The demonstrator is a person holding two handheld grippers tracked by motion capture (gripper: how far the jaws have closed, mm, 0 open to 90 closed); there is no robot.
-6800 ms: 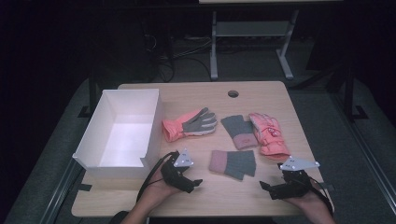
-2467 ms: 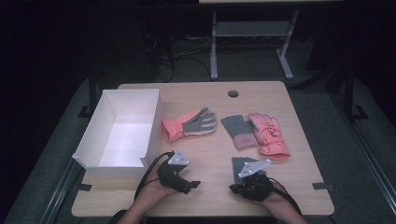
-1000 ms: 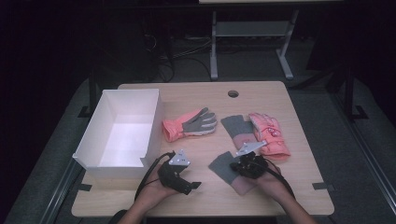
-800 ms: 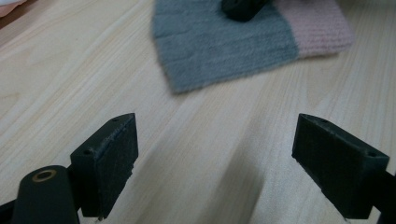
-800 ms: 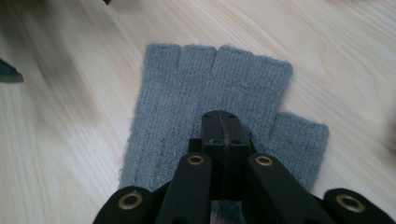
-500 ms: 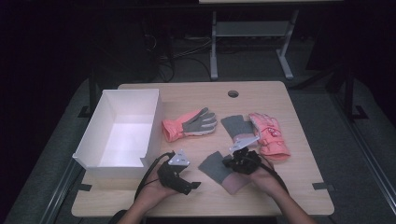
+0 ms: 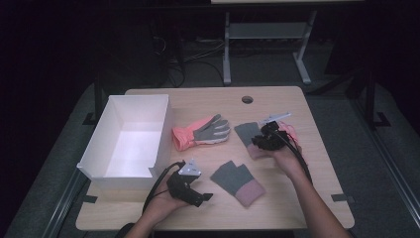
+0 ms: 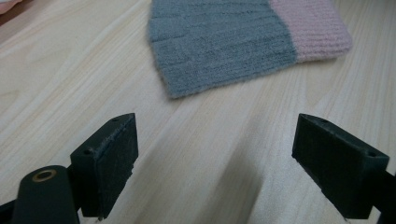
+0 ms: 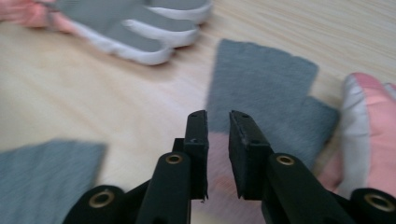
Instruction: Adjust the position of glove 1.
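So on the wooden surface (image 7: 297, 198) there's a white open box (image 7: 131, 144) sitting over at about 9 o'clock, and a few gloves spread across the middle and right. A pink and grey work glove (image 7: 203, 132) lies just right of the box, fingers pointing toward 2 o'clock. Nearer the front edge, around 6 o'clock, is a knitted fingerless mitt (image 7: 236, 182), grey with a pink cuff, lying flat and loose with nothing touching it. The left hand-held gripper (image 7: 207, 197) rests low on the surface just left of that mitt, jaws spread wide with nothing between them; in the left gripper view you can see bare wood in the gap and the same mitt (image 8: 243, 42) a bit ahead, apart from both jaws. The right hand-held gripper (image 7: 255, 141) is over at roughly 3 o'clock, above a second grey mitt (image 7: 246, 133) with a pink cuff that sits right beside another pink glove (image 7: 292, 133). In the right gripper view its jaws are almost together, just a thin slit between them, hovering over the pink cuff end of that grey mitt (image 9: 261, 88), and I honestly can't tell if any fabric is pinched in there or not. The pink glove (image 9: 373, 135) shows at the right edge of that view, and the work glove's fingers (image 9: 140, 28) up top.
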